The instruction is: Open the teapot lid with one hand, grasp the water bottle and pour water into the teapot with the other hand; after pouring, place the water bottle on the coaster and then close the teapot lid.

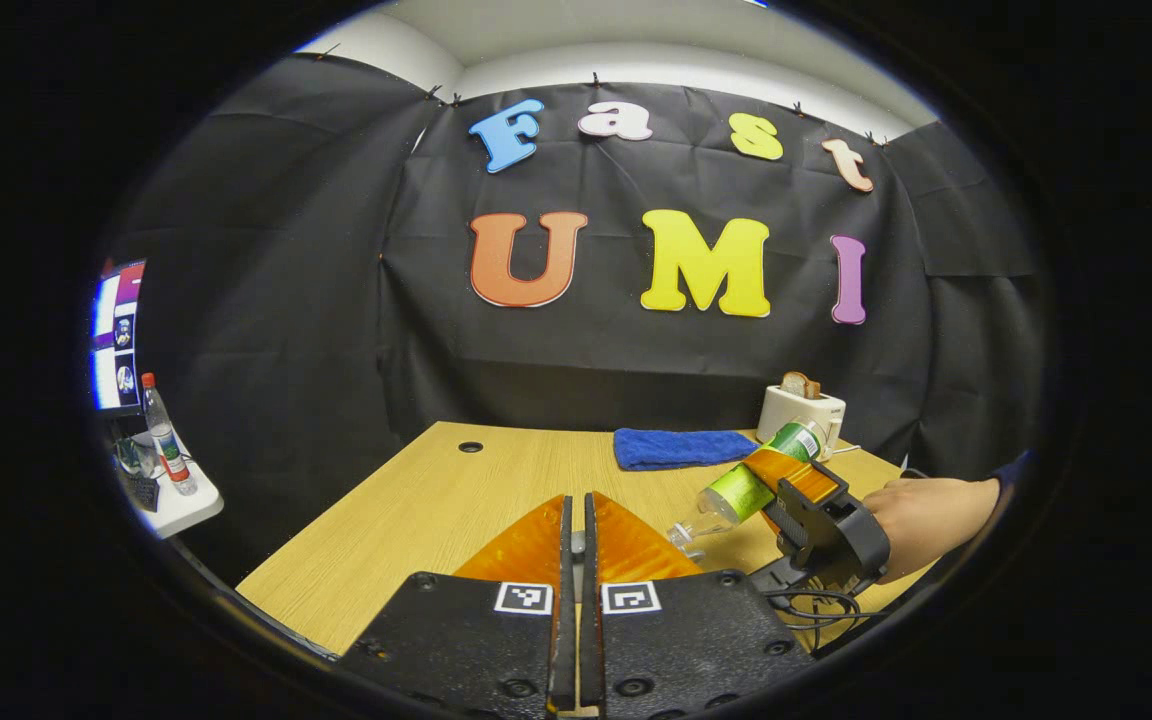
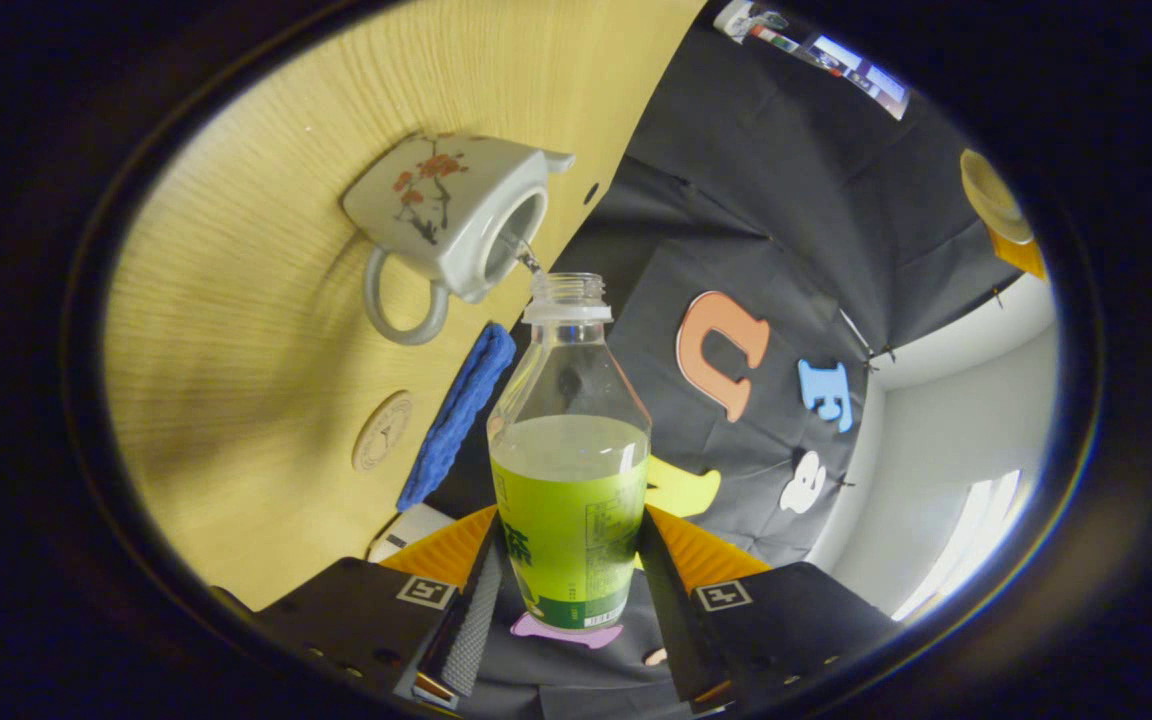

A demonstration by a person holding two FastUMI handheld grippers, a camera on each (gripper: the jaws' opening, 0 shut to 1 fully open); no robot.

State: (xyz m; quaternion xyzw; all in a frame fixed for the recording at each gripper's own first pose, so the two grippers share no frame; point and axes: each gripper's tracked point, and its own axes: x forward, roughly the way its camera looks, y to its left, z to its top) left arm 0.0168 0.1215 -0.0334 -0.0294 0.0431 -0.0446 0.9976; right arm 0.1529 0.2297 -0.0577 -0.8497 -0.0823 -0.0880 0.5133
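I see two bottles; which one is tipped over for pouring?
The green-labelled water bottle held in the right gripper, tilted mouth-down over the table. The red-capped bottle stands upright on the side shelf.

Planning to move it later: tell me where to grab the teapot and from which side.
Grip the teapot's loop handle, coming from the handle side, opposite the spout. The loop stands clear of the squarish body, so one tool finger can pass through it.
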